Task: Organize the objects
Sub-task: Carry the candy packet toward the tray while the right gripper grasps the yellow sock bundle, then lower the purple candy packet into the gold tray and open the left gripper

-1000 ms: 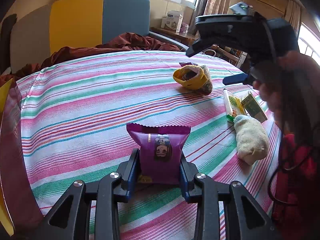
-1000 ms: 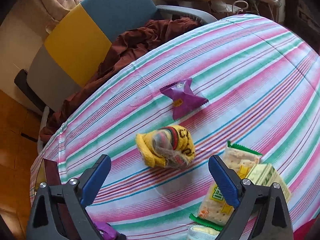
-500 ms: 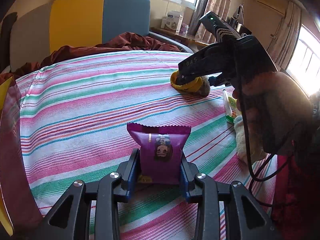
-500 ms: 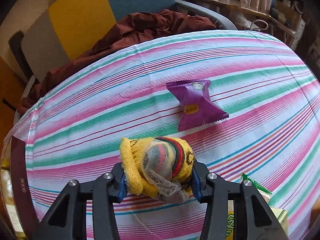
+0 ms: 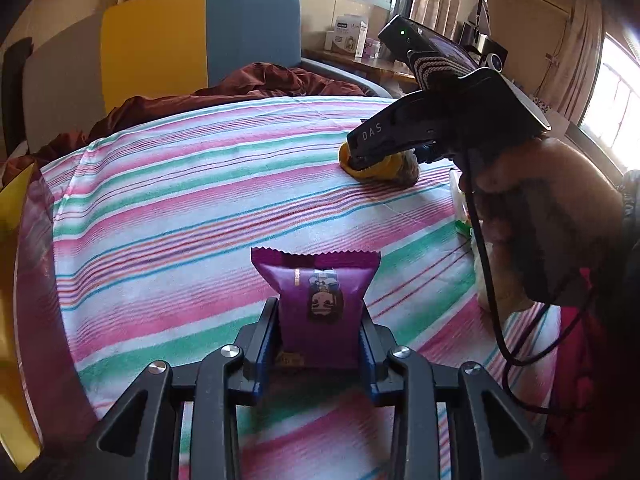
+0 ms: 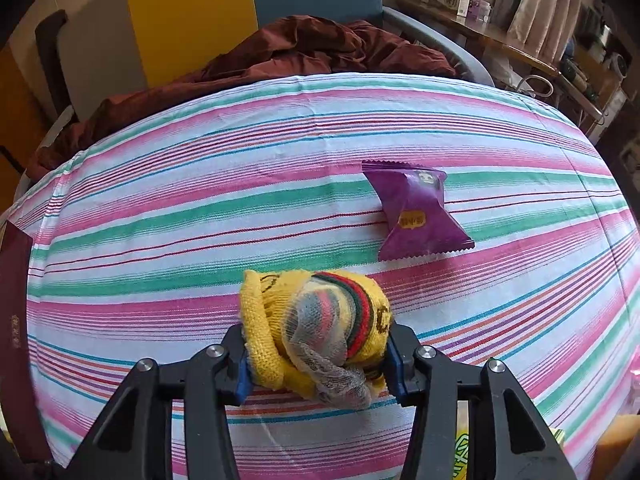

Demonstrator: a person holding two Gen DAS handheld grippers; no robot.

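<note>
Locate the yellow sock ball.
The yellow sock ball sits bottom-centre in the right wrist view, clamped in the right tool, just below-left of a purple packet.

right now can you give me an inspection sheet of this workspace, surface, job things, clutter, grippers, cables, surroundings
surface: striped cloth over the table, lying flat.
job's things: purple snack packet held in the left gripper; a second purple packet lying flat; rolled yellow sock in the right gripper.
clutter: green-and-white wrapper half hidden behind the hand; dark red box at the table's edge.
grippers: left gripper shut on the packet; right gripper has just closed, pads pressing the sock.
cables: black cable hanging from the right gripper.
surroundings: yellow-and-blue chair, maroon fabric, curtained windows.
</note>
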